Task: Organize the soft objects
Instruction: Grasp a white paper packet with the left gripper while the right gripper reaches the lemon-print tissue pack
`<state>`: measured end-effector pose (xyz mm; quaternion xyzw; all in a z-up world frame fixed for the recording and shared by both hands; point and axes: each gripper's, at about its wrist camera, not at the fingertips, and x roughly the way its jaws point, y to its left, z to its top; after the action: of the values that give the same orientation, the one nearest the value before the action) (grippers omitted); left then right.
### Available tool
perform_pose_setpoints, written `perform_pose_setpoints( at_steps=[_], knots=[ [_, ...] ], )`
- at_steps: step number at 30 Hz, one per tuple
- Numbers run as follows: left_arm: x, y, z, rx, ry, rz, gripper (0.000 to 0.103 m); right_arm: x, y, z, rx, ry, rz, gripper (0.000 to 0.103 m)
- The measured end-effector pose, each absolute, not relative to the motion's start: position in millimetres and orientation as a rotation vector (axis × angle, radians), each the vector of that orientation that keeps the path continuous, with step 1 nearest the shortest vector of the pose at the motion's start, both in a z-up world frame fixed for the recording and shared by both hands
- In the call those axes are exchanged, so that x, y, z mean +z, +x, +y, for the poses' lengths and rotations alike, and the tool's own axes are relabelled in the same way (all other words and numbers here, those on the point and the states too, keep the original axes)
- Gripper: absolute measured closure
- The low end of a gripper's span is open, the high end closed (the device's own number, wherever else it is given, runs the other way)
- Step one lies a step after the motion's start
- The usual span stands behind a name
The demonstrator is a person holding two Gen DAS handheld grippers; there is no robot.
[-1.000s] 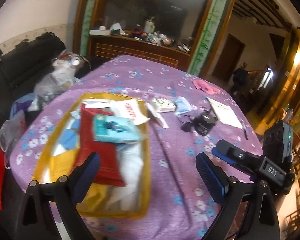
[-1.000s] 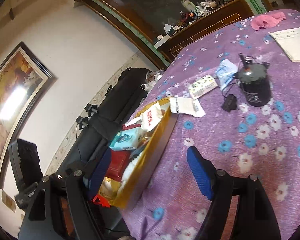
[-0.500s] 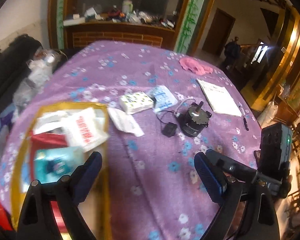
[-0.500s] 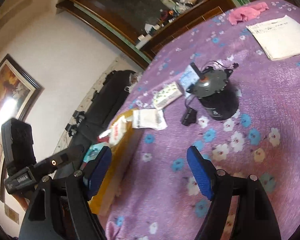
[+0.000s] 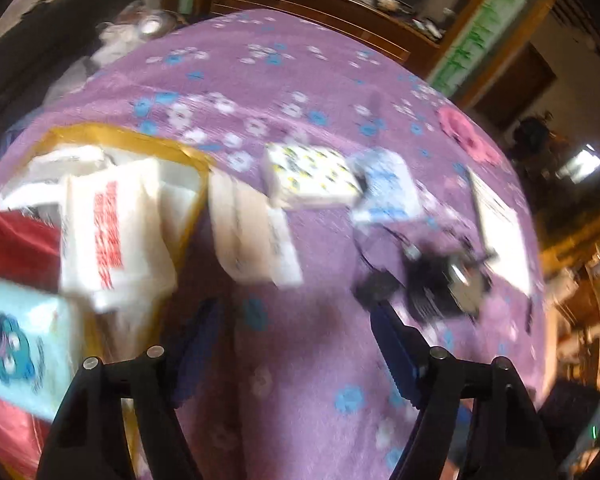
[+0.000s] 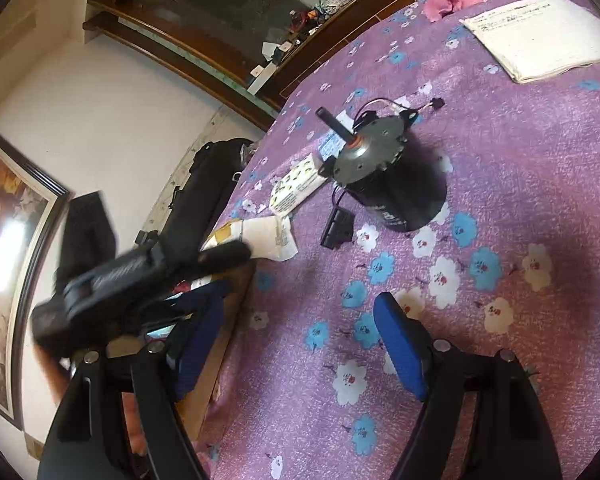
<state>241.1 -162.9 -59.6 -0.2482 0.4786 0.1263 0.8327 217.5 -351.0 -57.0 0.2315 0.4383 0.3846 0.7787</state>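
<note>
Left claw (image 5: 296, 344) hangs over the purple flowered table (image 5: 308, 380) with its jaws closing and nothing between them; ahead of it, slightly left, a white soft packet (image 5: 256, 236) lies flat, long axis running away from the claw, just beside the yellow-rimmed tray (image 5: 188, 216) of packs. Right claw (image 6: 300, 340) is released and empty, the black motor (image 6: 392, 184) ahead. Left view is motion-blurred, so packet print is unreadable, and the tray is cut off at the left edge.

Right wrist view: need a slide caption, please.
Open right tool hovers over purple floral tablecloth near black motor and tissue packs.
</note>
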Motion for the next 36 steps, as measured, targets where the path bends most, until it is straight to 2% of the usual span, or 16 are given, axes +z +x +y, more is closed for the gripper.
perform_pose_setpoints(
  at_steps=[7, 9, 11, 12, 13, 20, 26, 32, 36],
  knots=[
    [-71, 266, -150, 0.364, -0.562, 0.998, 0.031, -54, 214, -350, 0.827, 0.495, 0.936, 0.026],
    [-73, 274, -144, 0.372, -0.579, 0.980, 0.044, -55, 214, -352, 0.817, 0.496, 0.935, 0.026],
    [-75, 278, -139, 0.395, -0.574, 0.989, 0.075, -56, 215, -354, 0.808, 0.500, 0.941, 0.026],
    [-76, 279, -137, 0.406, -0.553, 0.996, 0.082, -57, 216, -354, 0.805, 0.501, 0.943, 0.026],
    [-77, 279, -137, 0.403, -0.549, 1.001, 0.093, -57, 216, -355, 0.801, 0.502, 0.943, 0.026],
    [-59, 247, -142, 0.330, -0.538, 0.964, 0.097, -61, 216, -357, 0.781, 0.482, 0.950, 0.026],
    [-33, 177, -143, 0.156, -0.577, 0.910, 0.097, -56, 210, -343, 0.811, 0.415, 0.940, 0.026],
    [-16, 116, -108, 0.104, -0.631, 0.820, 0.097, -26, 214, -293, 0.827, 0.237, 0.936, 0.025],
    [-8, 93, -80, 0.099, -0.641, 0.749, 0.097, -11, 237, -233, 0.810, 0.076, 0.954, 0.019]
  ],
)
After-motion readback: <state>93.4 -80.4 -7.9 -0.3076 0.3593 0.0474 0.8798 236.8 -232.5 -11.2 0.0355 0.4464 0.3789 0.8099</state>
